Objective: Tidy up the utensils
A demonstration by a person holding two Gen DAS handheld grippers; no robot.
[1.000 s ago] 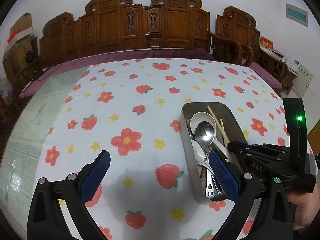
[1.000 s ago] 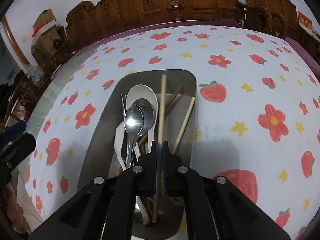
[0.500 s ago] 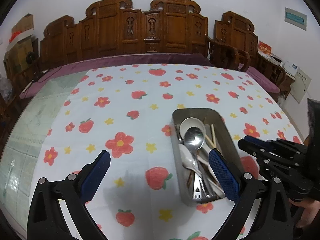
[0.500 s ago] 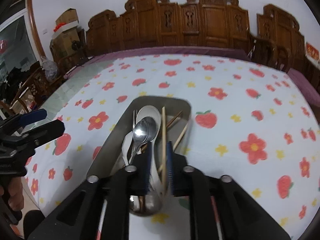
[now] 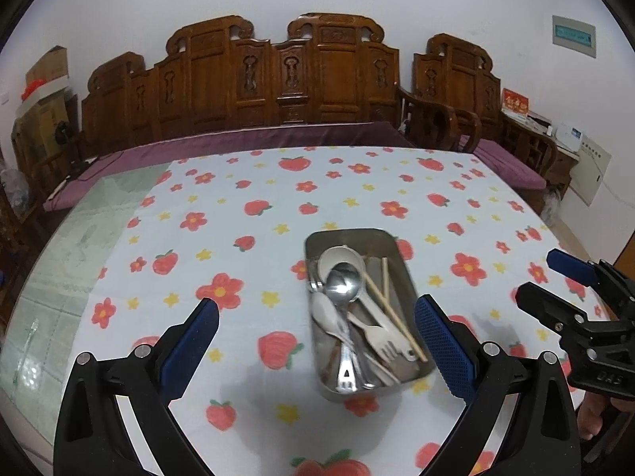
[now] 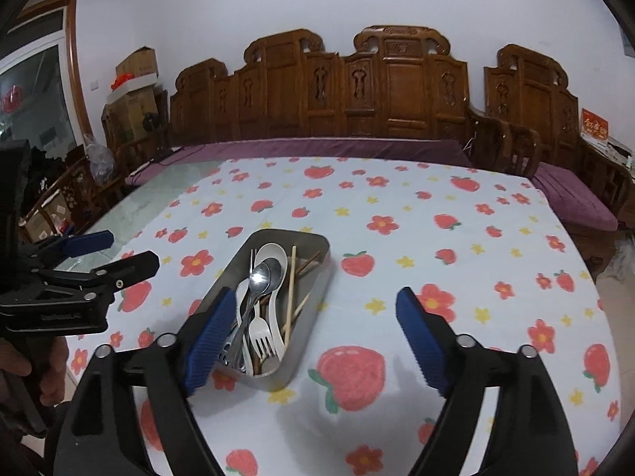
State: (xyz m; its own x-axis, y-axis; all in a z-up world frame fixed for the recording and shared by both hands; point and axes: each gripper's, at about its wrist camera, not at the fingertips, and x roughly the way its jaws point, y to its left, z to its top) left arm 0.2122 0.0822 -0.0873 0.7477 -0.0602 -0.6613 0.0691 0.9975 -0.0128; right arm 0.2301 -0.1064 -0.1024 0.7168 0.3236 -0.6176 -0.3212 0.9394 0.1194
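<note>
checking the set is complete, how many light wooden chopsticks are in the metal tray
2 clearly show in the rectangular metal tray: one light wooden chopstick runs diagonally beside the spoons, the other lies upright at its right. More may hide under the cutlery.

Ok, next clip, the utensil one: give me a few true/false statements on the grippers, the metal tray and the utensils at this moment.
1. The right gripper grips a chopstick. False: its jaws have just been opening and stand wide, nothing between them.
2. The left gripper is open and empty. True.
3. The metal spoon lies on the tablecloth beside the tray. False: it lies inside the metal tray, over the white spoon.
4. The chopsticks lie in the tray. True.
5. A white fork lies in the tray. True.
</note>
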